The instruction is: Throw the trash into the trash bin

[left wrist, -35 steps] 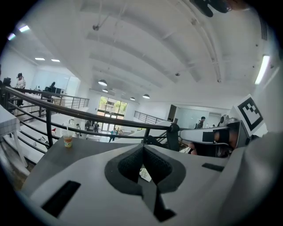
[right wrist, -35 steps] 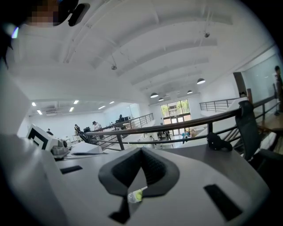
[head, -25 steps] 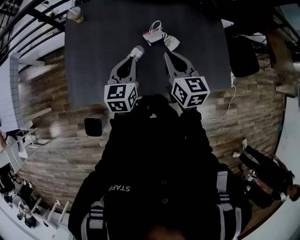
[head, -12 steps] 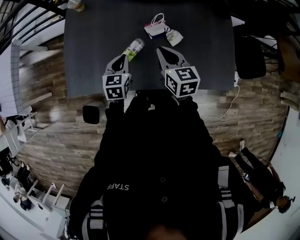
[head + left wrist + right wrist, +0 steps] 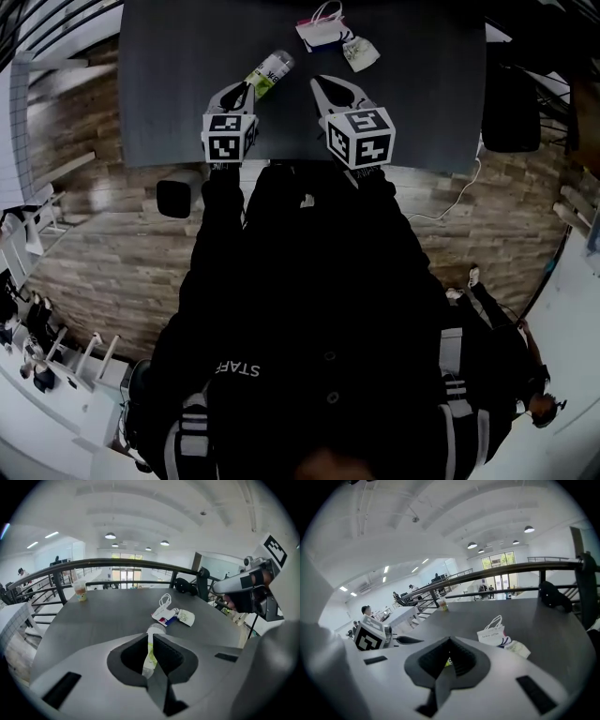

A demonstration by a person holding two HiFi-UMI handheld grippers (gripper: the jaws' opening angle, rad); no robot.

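- My left gripper (image 5: 241, 87) has its jaws pressed together and holds nothing.
- The bottle (image 5: 268, 71) lies on the table (image 5: 169, 84) just beyond its tips, toward the upper right, with its long axis on that diagonal.
- My right gripper (image 5: 320, 82), also closed and empty, sits farther off.

Dark grey table (image 5: 169, 84) in shot, and the white paper bag (image 5: 321, 28) with loop handles sits toward its far edge. Just beside the bag, on its right, there's a crumpled pale wrapper (image 5: 360, 53), possibly a squashed cup, hard to tell. Left of the bag and nearer in, a green-labelled bottle (image 5: 267, 72) lies on its side. Well left of the bag, at the far corner, a drinks cup (image 5: 80, 591) stands upright.
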